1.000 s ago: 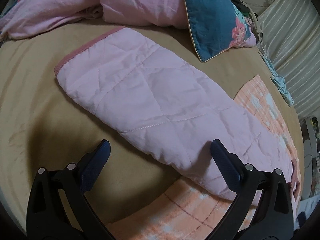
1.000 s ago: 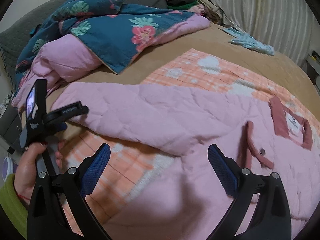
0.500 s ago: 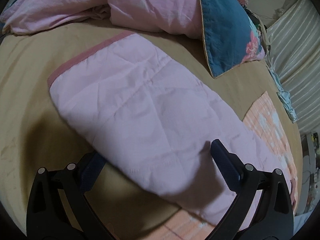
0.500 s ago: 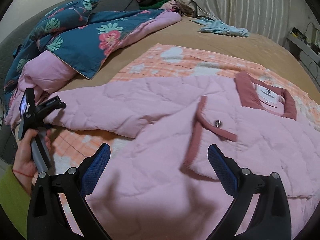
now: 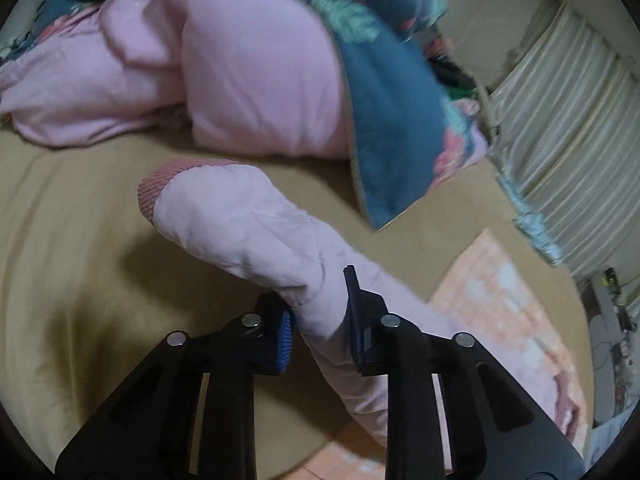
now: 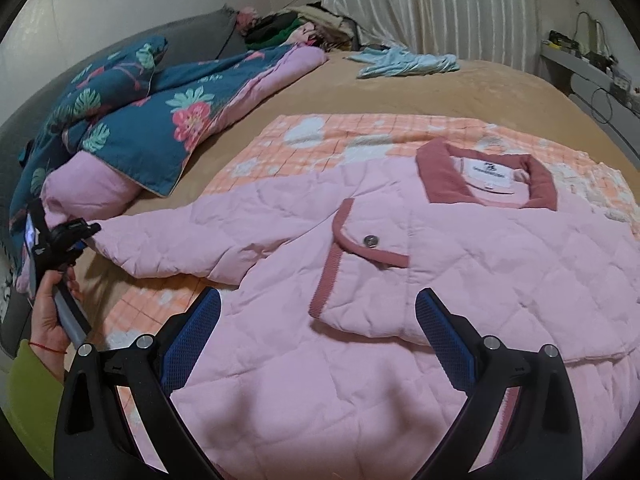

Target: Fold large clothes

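Pink quilted jacket (image 6: 400,280), spread front-up on an orange checked blanket (image 6: 320,136) over the tan bed (image 6: 460,88); sleeve (image 5: 256,228) pinched partway along between the closed jaws of the left gripper (image 5: 318,320), ribbed cuff (image 5: 154,192) lifted. Right gripper (image 6: 318,332) held wide open above the chest, gripping nothing. Likely soft, light, puffy and limp: best taken at cuff, hem or collar (image 6: 440,176).

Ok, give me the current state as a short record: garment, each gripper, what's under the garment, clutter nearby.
garment: pink jacket, spread front up, collar far from the camera
sleeve: bunched and raised off the bed
left gripper: shut on sleeve, back from the cuff
right gripper: open, over the jacket's lower part
under jacket: orange checked blanket
nearby: floral quilt, light blue cloth
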`<state>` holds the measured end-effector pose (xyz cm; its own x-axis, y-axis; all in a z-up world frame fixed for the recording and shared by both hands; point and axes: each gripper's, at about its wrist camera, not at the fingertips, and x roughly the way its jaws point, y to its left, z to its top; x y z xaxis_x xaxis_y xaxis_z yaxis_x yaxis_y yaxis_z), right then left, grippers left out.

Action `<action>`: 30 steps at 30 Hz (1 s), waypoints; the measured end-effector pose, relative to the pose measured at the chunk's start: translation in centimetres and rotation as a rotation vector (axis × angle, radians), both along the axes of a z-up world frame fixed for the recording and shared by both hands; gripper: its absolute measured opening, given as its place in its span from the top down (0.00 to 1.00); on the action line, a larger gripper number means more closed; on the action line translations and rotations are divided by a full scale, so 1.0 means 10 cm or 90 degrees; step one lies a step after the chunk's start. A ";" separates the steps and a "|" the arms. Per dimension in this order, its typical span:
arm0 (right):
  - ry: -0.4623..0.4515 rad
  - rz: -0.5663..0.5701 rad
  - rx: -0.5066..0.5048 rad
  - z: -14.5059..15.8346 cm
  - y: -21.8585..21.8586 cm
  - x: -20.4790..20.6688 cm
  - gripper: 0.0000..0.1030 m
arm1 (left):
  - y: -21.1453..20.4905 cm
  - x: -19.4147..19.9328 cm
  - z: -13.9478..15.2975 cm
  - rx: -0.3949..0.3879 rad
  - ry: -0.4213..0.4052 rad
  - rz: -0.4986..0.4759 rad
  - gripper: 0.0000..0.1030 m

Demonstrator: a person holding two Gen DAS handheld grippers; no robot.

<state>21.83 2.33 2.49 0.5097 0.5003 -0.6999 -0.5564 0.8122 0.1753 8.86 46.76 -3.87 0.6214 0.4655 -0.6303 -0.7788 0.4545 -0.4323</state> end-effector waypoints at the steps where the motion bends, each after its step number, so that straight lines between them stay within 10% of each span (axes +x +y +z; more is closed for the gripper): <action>1: -0.004 -0.004 0.002 0.02 -0.05 -0.02 0.06 | -0.05 -0.01 0.10 0.012 -0.011 -0.009 0.88; 30: -0.069 -0.082 0.039 0.49 -1.04 -0.39 0.06 | -1.53 -0.14 1.59 0.163 -0.207 -0.185 0.89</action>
